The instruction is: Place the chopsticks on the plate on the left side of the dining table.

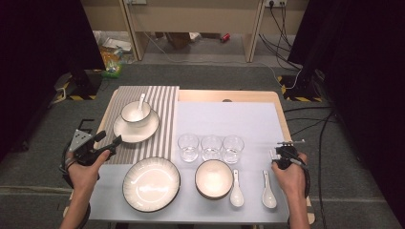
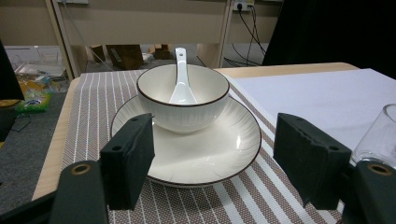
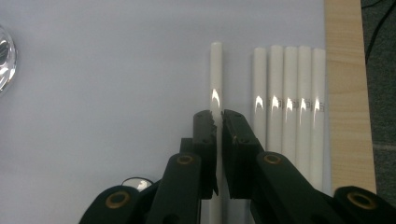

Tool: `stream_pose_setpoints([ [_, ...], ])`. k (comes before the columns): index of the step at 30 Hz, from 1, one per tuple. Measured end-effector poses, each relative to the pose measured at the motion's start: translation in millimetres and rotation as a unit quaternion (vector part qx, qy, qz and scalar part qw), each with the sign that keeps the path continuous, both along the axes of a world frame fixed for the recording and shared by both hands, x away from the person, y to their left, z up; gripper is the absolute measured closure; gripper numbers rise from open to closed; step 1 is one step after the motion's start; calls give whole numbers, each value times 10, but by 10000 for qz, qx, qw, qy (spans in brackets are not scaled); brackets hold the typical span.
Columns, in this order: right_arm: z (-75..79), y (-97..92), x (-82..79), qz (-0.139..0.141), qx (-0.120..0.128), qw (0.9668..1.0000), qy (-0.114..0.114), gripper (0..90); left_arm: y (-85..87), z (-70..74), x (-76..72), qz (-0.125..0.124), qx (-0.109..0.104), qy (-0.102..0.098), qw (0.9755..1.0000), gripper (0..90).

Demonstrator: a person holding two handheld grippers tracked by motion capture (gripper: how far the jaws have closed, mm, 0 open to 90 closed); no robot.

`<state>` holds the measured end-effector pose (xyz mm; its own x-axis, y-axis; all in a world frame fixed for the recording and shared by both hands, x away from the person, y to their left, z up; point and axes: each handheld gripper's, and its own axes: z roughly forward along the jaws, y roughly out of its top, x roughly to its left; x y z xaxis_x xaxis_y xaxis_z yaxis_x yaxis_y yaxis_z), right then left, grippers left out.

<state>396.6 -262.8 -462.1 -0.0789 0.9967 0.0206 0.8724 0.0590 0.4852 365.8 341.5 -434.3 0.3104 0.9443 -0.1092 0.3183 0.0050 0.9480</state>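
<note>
Right gripper (image 3: pixel 217 122) pinching a single white chopstick (image 3: pixel 215 74), just left of the chopstick row (image 3: pixel 289 88) on the white mat (image 3: pixel 102 93). Risk: slipping or rolling from that narrow, glossy grip.

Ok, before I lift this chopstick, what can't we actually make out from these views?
- Chopstick: near end hidden behind the right gripper in its own view.
- Other chopsticks: near ends hidden by the same gripper's arm.
- Glass: cut off by the left gripper view's right edge.
- High view: right gripper covers the chopsticks.
</note>
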Motion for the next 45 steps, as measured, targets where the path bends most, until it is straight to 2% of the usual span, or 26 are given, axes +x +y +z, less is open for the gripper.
stream_pose_setpoints([
  [6,40,-4,145,-10,66,10000,-58,846,-1,0,1,0,-5,-12,10000,282],
  [21,134,-6,736,-105,136,9997,-183,846,-12,-4,0,-7,-3,8,10000,282],
  [29,124,-9,1023,-172,168,9993,-278,846,-16,-2,2,-9,-5,4,10000,283],
  [36,100,16,1177,-175,150,9994,-263,846,-15,-6,3,-20,-8,-2,10000,282],
  [45,53,24,1250,-191,146,9995,-186,846,-15,-11,4,-22,18,26,10000,282],
])
